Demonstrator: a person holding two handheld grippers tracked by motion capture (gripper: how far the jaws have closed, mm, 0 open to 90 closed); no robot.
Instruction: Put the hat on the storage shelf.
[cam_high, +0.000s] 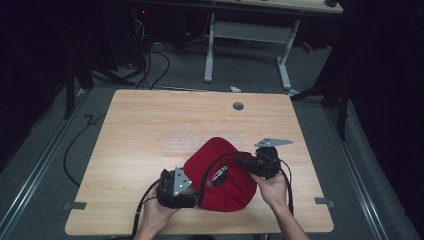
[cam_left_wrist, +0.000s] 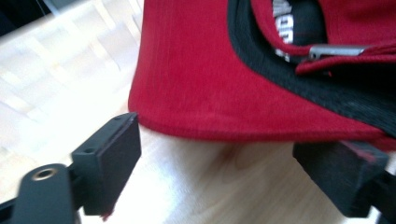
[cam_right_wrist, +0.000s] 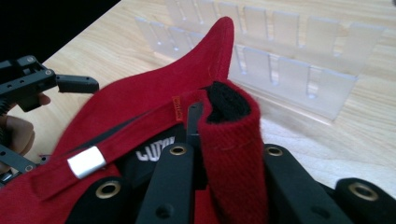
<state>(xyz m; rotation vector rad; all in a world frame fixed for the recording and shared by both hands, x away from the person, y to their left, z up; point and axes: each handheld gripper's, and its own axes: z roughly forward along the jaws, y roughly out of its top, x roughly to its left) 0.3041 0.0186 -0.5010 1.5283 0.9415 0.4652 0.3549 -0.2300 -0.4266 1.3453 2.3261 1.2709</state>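
a wooden table with a pale top stands on a grey floor, and a second table stands beyond it in the dark. a small round grey cap sits in the top near the far edge. a clear plastic rack with upright slots lies on the wood just behind the work.

a red cap lies upside down near the front edge of the table, between the two hands, its black lining and a white-lettered label facing up. its brim rises toward the clear rack. a red strap with a silver metal clip runs across the opening at the back.

the right gripper comes in from the right side of the cap and is pinched tight on a fold of the cap's red rim, black lining showing at the top of the fold.

the left gripper rests low at the left edge of the cap with its jaws spread wide. the red edge of the cap lies just above and between them, and the pads do not press on it.
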